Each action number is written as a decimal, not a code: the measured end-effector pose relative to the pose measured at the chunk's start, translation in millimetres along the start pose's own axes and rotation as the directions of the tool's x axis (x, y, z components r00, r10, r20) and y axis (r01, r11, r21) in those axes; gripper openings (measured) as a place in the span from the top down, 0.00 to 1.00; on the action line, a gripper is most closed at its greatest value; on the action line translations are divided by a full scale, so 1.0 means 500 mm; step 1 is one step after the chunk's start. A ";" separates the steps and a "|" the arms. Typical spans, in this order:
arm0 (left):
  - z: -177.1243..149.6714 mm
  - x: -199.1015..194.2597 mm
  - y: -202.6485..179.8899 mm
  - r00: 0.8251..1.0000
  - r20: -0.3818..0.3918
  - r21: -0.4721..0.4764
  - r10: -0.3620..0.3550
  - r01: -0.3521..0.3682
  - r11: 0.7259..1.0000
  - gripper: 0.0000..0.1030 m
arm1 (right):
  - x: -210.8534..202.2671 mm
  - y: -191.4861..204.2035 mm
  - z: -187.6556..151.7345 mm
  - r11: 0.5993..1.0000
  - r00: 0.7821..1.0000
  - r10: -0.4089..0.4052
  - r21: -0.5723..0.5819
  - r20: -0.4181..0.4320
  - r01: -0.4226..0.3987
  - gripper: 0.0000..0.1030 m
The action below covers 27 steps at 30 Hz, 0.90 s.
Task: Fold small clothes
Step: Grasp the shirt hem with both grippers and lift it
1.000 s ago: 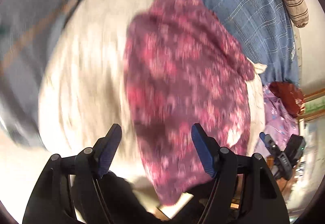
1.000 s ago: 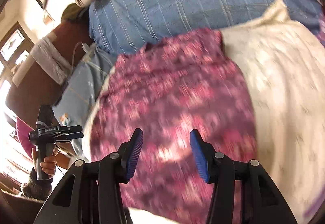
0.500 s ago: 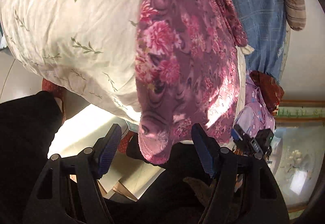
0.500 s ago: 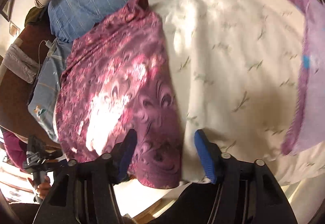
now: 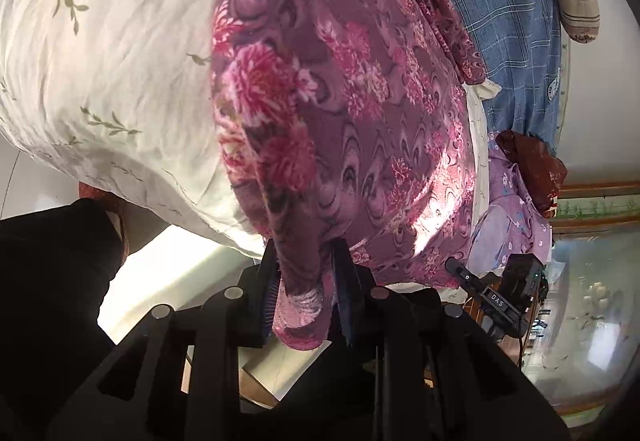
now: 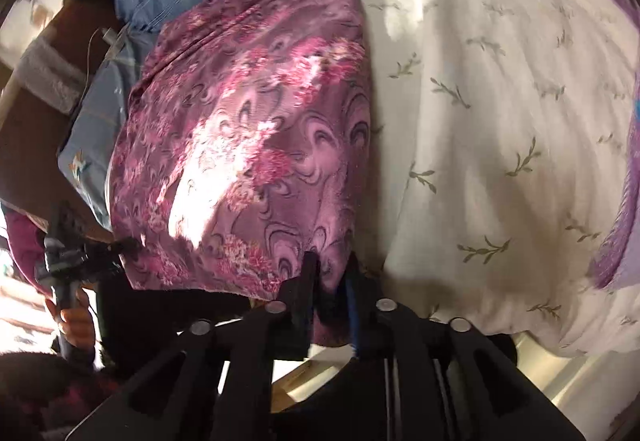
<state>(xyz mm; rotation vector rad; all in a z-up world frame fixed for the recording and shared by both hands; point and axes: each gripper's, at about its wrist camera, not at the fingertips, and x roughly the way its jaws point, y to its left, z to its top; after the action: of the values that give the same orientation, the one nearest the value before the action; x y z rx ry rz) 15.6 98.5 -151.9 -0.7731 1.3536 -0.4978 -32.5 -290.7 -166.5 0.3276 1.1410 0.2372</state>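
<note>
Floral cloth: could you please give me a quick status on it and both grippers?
Left gripper and right gripper just closed, each shut on the floral cloth's near edge. Cloth flat on the white cover. Nothing in the way.

glossy floral cloth garment [image 5: 340,101]

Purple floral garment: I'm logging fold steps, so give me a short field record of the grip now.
garment: purple floral fabric garment, lying on the cream leaf-print bedding
left gripper: jaws just closed, pinching the near hem
right gripper: jaws just closed, pinching the near hem
fold: not yet made
</note>
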 end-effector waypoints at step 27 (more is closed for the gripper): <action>0.710 -0.128 -0.306 0.899 0.400 0.098 0.177 -0.234 0.967 0.80 | -0.098 0.079 0.617 0.932 0.805 0.267 0.070 0.529 -0.355 0.82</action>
<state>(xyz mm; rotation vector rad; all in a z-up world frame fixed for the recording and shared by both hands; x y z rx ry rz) 369.3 115.5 16.1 -0.5639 1.0008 -0.2520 229.8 -312.5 6.1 0.6888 0.5678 0.3229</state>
